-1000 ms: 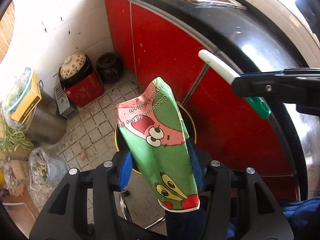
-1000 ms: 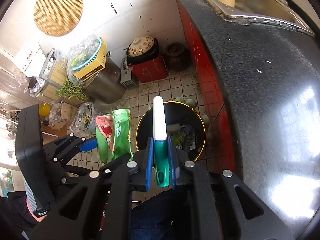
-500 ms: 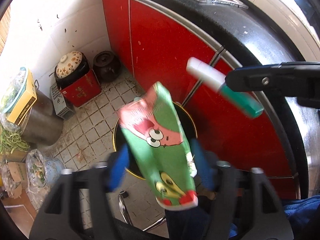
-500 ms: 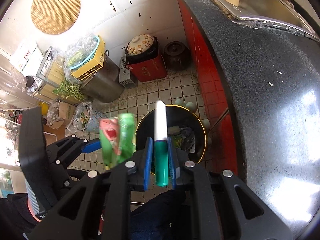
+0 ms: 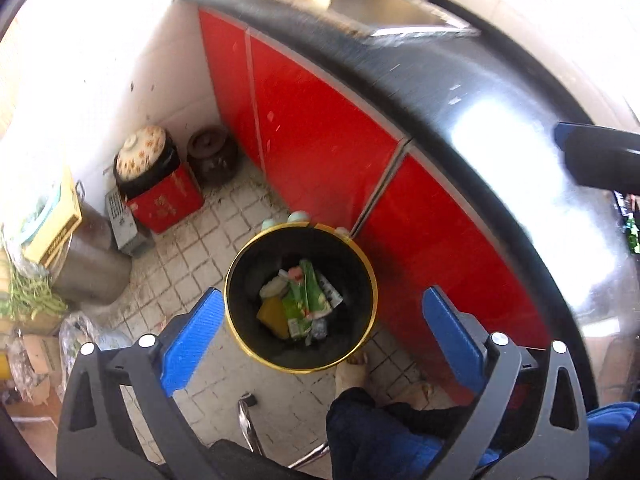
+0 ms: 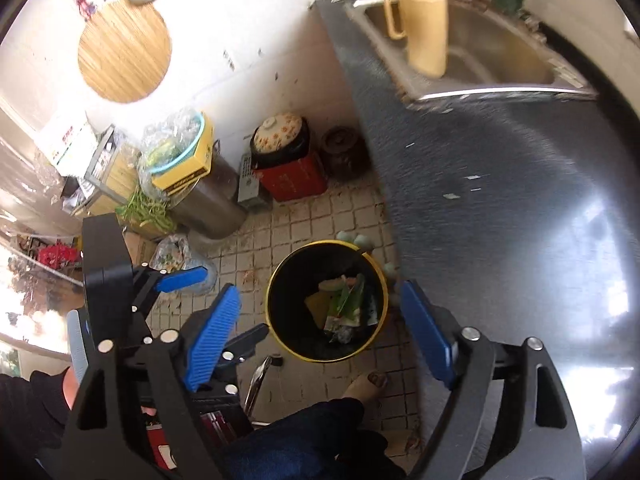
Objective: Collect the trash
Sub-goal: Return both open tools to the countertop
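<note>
A round black trash bin point(image 5: 301, 300) with a yellow rim stands upright on the tiled floor beside the red cabinet. Inside lies a green wrapper point(image 5: 305, 296) among crumpled packets and scraps.

L gripper point(image 5: 320, 330) fingers wide apart, empty, over trash bin point(image 5: 240, 320) w/ wrappers

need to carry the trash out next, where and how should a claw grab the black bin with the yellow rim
Grip the bin by its yellow rim, coming straight down from above: one finger inside the wall, one outside. It stands upright and open-topped. Take the floor side, since the red cabinet crowds the far side. The body looks too wide to span. Both the left claw and the right claw are open and empty.
</note>
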Motion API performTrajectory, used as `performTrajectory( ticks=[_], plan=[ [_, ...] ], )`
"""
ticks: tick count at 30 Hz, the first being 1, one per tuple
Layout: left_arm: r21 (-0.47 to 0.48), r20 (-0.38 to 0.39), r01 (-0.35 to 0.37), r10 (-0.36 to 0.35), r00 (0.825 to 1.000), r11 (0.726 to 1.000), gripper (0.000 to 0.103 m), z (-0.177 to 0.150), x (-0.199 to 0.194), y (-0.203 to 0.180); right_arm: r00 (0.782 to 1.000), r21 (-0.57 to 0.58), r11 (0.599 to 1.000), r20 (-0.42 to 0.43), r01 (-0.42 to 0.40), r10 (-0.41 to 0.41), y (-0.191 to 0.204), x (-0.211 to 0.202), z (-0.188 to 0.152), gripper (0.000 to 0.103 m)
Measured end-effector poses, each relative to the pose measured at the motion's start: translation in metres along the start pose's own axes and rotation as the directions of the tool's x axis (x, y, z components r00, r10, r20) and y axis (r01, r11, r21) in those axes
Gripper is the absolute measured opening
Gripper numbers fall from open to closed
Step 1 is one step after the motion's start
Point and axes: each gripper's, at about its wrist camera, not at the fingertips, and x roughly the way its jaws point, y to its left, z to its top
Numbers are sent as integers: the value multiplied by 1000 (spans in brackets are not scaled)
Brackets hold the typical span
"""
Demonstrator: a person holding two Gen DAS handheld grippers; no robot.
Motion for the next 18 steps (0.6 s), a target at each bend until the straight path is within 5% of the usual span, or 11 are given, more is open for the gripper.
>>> performTrajectory(
  ticks=[5, 8, 16, 18],
  plan=[
    [140, 22, 71, -74, 997, 988, 96, 22, -13, -62, 981, 121, 981, 98, 154, -166, -54, -73, -33, 87],
    [253, 3, 166, -172, 985, 953, 96, 37, -16, -121, 954, 259, 938, 128, 232, -272, -95, -117, -68, 87],
    [568, -95, 340, -351, 932, 749, 96, 53, -25, -297, 847, 635, 691, 106, 345, -520, -180, -221, -192, 87],
    [588, -116, 364, -370, 922, 722, 96, 48, -28, -322, 823, 692, 627, 84, 357, -562, -191, -240, -223, 87]
  ],
)
